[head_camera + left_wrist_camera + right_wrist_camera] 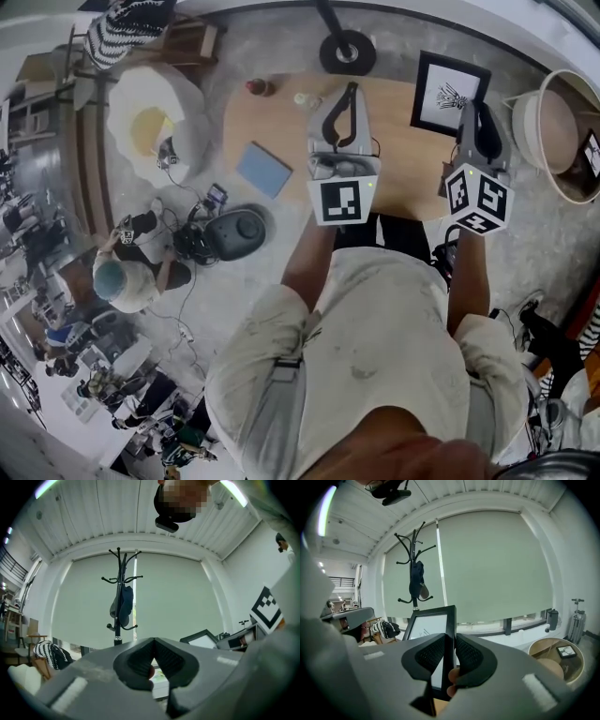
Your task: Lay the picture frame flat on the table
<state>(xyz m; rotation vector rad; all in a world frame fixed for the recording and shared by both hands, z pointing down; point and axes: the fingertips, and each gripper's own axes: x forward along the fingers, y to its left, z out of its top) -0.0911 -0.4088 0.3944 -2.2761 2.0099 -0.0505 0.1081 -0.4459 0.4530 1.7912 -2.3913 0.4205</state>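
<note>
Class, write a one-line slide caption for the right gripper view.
Right gripper shut on the side edge of the upright black picture frame, coat stand and drawn blind behind.

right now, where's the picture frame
In the head view, the picture frame stands at the far right end of the wooden table, its right edge clamped in the right gripper, with the round basket just beyond it.

wooden table (281, 122) | blue pad (263, 170); small red object (259, 87); small pale object (302, 98); picture frame (448, 94) upright
</note>
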